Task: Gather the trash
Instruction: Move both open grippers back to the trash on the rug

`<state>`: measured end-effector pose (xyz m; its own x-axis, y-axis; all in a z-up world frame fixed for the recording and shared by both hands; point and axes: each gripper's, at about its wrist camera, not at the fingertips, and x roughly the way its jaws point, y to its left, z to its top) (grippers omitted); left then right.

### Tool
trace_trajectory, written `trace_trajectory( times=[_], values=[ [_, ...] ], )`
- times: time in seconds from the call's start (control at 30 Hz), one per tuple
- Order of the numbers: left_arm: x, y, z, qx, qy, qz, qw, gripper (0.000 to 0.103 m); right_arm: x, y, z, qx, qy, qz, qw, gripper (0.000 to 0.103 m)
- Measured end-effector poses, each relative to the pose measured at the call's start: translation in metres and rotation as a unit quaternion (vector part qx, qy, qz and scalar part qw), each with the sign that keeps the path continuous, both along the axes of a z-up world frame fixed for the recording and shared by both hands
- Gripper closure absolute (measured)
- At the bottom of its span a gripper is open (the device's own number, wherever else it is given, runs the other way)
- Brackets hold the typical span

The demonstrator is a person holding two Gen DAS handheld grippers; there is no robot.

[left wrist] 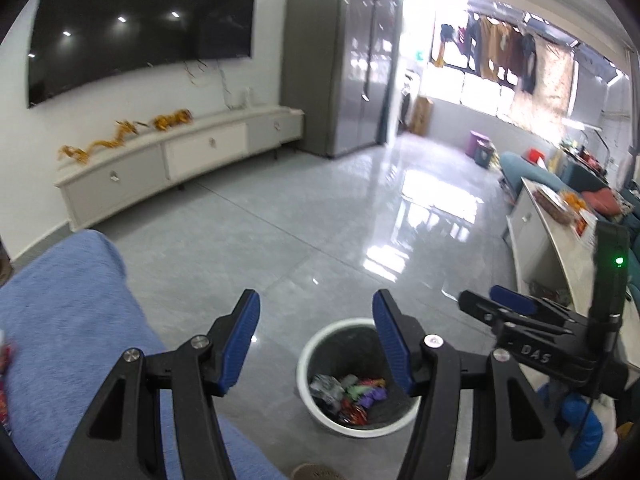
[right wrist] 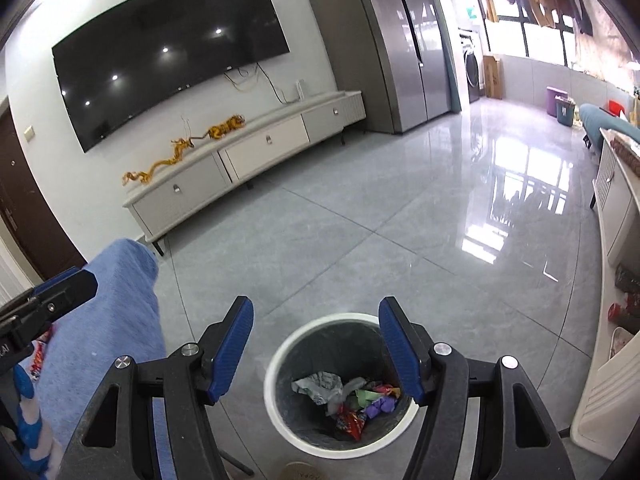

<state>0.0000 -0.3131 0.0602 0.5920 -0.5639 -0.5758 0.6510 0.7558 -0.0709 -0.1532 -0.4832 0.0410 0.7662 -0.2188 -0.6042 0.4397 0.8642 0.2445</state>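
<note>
A round bin with a white rim (left wrist: 320,344) (right wrist: 280,344) stands on the grey tiled floor below both grippers. It holds several crumpled wrappers (left wrist: 352,394) (right wrist: 348,398), white, green, purple and red. My left gripper (left wrist: 316,312) is open and empty, above the bin's near-left side. My right gripper (right wrist: 316,318) is open and empty, directly above the bin. The right gripper also shows in the left wrist view (left wrist: 516,306) at the right. A red wrapper (right wrist: 40,354) lies on the blue sofa at the left edge.
A blue sofa (left wrist: 68,320) (right wrist: 112,320) is at the left. A white TV cabinet (right wrist: 248,156) stands against the far wall under a TV. A white low table (left wrist: 556,240) (right wrist: 616,216) is at the right. A grey fridge (right wrist: 404,40) stands at the back.
</note>
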Motion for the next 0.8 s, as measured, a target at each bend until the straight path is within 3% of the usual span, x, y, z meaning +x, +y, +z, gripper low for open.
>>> trace_trajectory(
  times=[0.13,0.27,0.3,0.8],
  values=[
    [-0.011,0.036,0.017,-0.021,-0.03,0.032,0.9988,0.046,-0.001,0.022,0.02,-0.026,-0.011,0.012,1.0,0.017],
    [-0.022,0.073,0.033,-0.029,-0.049,0.06,0.9966,0.046,-0.003,0.049,0.041,-0.043,-0.035,0.029,0.998,0.007],
    [-0.026,0.083,0.037,-0.03,-0.054,0.068,0.9958,0.046,-0.003,0.058,0.048,-0.047,-0.044,0.034,0.997,0.0],
    [-0.063,0.219,0.07,-0.047,-0.075,0.159,0.9834,0.046,0.002,0.145,0.089,-0.062,-0.087,0.104,0.989,0.0]
  ],
)
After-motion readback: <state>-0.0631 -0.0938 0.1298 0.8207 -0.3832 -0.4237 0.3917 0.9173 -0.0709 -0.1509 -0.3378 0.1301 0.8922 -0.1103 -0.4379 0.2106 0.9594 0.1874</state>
